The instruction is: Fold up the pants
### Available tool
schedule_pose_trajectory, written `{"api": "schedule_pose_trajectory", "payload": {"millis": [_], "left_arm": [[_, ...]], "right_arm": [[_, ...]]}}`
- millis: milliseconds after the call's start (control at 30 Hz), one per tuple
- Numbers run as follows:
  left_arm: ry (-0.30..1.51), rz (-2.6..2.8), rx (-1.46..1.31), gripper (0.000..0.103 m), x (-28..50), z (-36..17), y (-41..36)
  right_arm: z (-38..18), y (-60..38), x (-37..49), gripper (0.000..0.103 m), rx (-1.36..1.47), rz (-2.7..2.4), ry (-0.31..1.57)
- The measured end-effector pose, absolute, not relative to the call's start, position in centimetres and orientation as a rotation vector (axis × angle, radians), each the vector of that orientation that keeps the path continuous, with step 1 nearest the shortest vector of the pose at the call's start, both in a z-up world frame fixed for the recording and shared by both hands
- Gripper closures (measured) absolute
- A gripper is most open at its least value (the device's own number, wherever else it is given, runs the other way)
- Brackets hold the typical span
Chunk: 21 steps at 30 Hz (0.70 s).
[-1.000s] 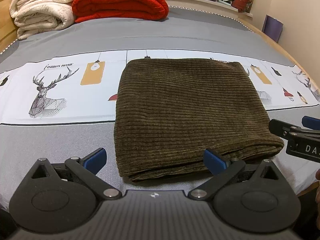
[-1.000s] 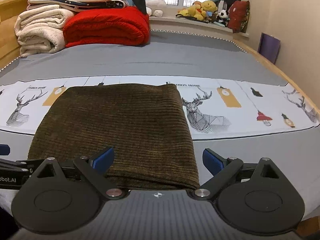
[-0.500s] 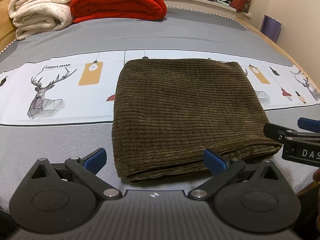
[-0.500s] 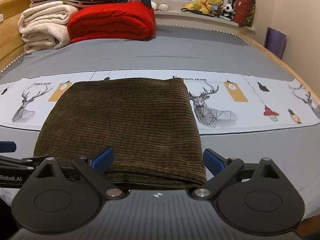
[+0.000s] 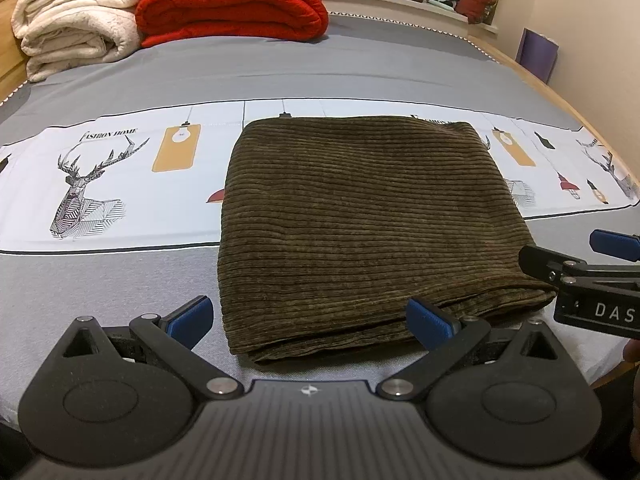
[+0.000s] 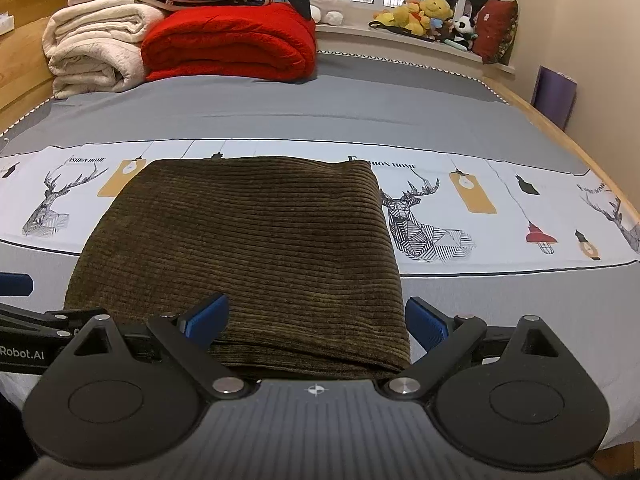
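Olive-brown corduroy pants [image 5: 360, 216] lie folded into a neat square on the bed, also seen in the right wrist view [image 6: 248, 248]. My left gripper [image 5: 310, 318] hovers open just short of the fold's near-left corner, nothing between its blue pads. My right gripper [image 6: 318, 318] is open too, its pads straddling the near-right corner from above without closing on it. The right gripper's fingers [image 5: 560, 268] poke in at the right edge of the left wrist view, and the left gripper's arm [image 6: 36, 320] shows at the far left of the right wrist view.
The bed [image 6: 360, 112] has a grey sheet with a white deer-print band. A red blanket [image 6: 228, 44] and cream blankets [image 6: 92, 52] are stacked at the headboard end. Plush toys [image 6: 424, 12] line the window ledge. A wooden bed rail [image 6: 560, 136] runs along the right.
Both grippers have drawn back slightly and risen, so the folded pants sit a little farther off in each view. The pants have not moved and both grippers stay open.
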<state>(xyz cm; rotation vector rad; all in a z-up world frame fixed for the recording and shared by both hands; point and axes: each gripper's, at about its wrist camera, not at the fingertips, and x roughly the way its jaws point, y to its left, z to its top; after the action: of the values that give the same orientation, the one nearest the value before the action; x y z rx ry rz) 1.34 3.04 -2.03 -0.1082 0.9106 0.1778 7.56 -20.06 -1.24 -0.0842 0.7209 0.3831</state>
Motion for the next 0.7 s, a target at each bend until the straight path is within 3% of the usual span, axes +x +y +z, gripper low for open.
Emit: {"api": "schedule_pose_trajectory", "payload": {"millis": [700], "left_arm": [[0.908,0.157,-0.111,0.000,1.17,-2.11,3.11]], "right_arm": [[-1.23,-19.68,7.41,0.011,-0.105,0.390,0.710]]}}
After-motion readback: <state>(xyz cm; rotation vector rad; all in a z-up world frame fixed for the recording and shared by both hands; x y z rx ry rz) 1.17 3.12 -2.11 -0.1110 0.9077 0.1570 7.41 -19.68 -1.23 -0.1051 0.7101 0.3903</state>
